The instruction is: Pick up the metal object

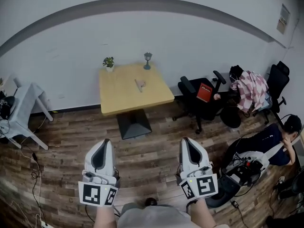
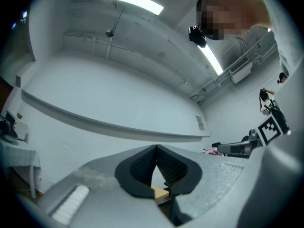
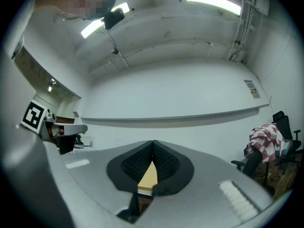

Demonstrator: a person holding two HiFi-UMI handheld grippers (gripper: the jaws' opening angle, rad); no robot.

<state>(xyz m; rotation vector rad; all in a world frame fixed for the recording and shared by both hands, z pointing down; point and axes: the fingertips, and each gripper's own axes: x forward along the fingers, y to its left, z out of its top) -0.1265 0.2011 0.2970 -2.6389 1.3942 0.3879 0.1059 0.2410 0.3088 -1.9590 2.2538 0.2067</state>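
A: Entry one, far left?
B: A white side table [image 1: 24,101] is standing by the wall. Cables [image 1: 34,167] are trailing over the wood floor [image 1: 152,160] beside it.
A: Left gripper?
B: The left gripper [image 1: 105,142] is pointing toward the wooden table from well back. Its jaws are resting closed, tips meeting, with nothing between them.
A: Centre?
B: A square wooden table [image 1: 121,99] on a dark pedestal is standing against the wall. A small potted plant [image 1: 109,62] is sitting at its far left corner. A small pale item [image 1: 139,84] is lying near the middle. The grey metal goblet [image 1: 147,60] is standing upright at the far edge, well apart from both grippers.
A: Right gripper?
B: The right gripper [image 1: 186,140] is being held beside the left one. Its jaws are likewise pressing together, gripping nothing.
A: Right side?
B: A black office chair [image 1: 197,96] is carrying a red book [image 1: 204,92]. A plaid garment [image 1: 251,90] is hanging over another chair. A person [image 1: 273,139] is sitting in the corner.
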